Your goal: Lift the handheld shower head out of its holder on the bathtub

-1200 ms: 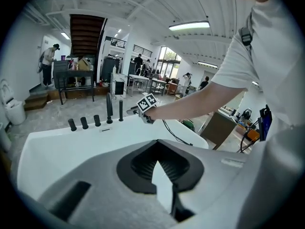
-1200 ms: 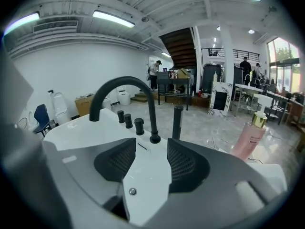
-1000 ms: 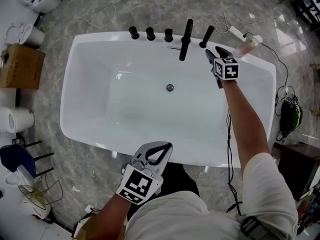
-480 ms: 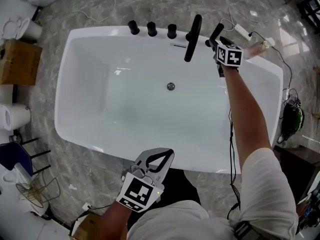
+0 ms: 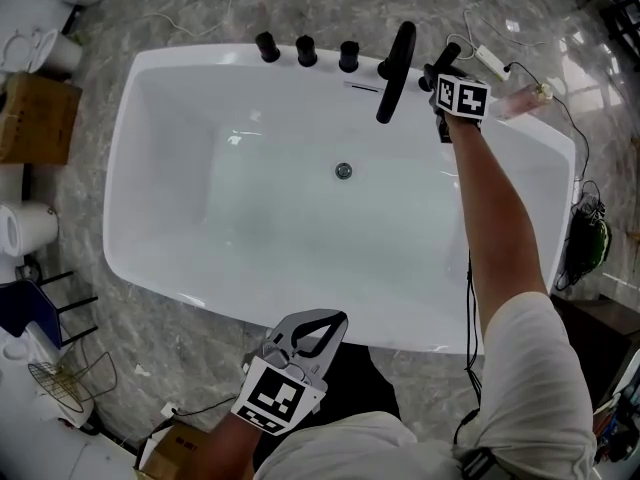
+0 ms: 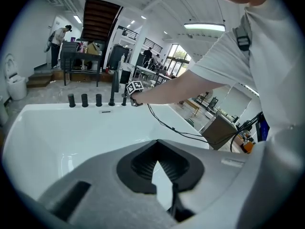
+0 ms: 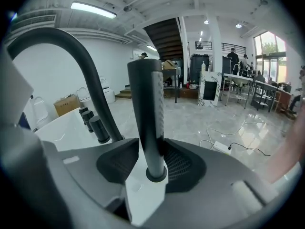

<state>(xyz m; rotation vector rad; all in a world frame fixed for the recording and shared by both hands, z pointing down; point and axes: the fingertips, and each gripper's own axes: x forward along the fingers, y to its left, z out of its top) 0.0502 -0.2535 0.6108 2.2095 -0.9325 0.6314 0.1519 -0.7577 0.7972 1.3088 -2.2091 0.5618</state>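
The handheld shower head (image 7: 148,113) is a black rod standing upright in its ring holder (image 7: 156,174) on the white bathtub's far rim (image 5: 520,128). In the head view only its top (image 5: 449,56) shows beyond the marker cube. My right gripper (image 7: 151,144) has just been closing. Its jaws now press the rod from both sides, low on the handle. My left gripper (image 5: 335,318) hangs over the tub's near rim, shut and empty, its tips (image 6: 156,141) touching.
A curved black spout (image 5: 397,58) rises just left of the shower head, with three black knobs (image 5: 306,50) further left. Cables and a power strip (image 5: 490,60) lie on the marble floor behind the tub. A cardboard box (image 5: 35,118) stands at the left.
My right gripper has moved out to the far rim, from beside the shower head to around its handle. My left gripper has stayed by the near rim.
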